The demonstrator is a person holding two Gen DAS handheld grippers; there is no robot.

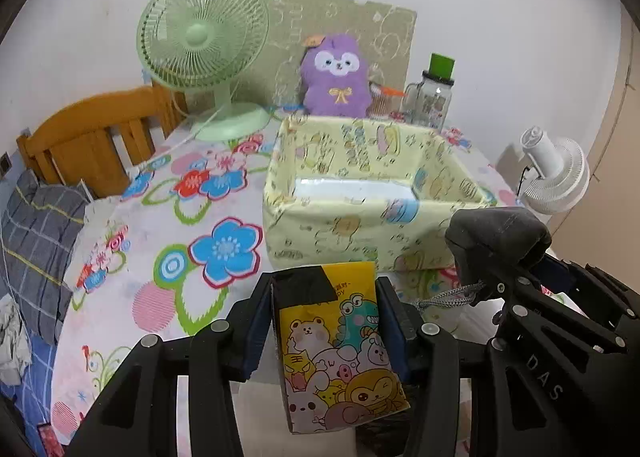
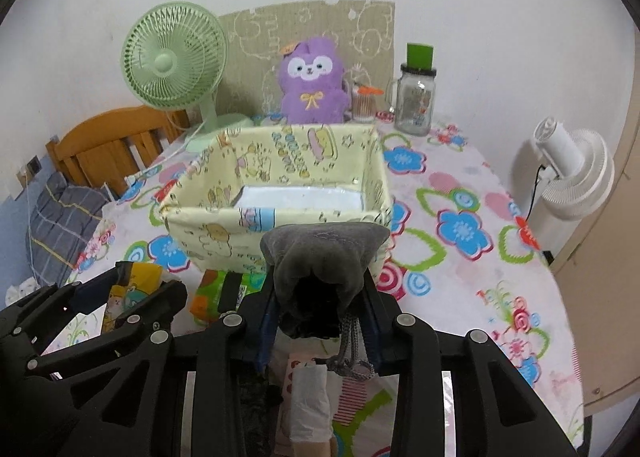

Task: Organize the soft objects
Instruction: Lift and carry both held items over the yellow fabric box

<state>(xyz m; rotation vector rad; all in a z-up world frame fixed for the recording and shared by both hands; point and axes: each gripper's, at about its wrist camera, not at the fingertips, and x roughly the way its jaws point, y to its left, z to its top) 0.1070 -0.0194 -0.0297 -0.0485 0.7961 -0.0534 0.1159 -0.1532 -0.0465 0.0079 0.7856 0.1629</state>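
On the table [image 2: 460, 185] the bin [image 2: 280, 177] sits mid-way, with the plush [image 2: 310, 87] behind it against the wall. The fan [image 2: 172, 69] stands left of the plush, the jar [image 2: 414, 97] to its right. Before the bin, the left gripper [image 1: 324, 321] holds a packet [image 1: 340, 353], and the right gripper [image 2: 320, 309] beside it holds a pouch [image 2: 324, 257].
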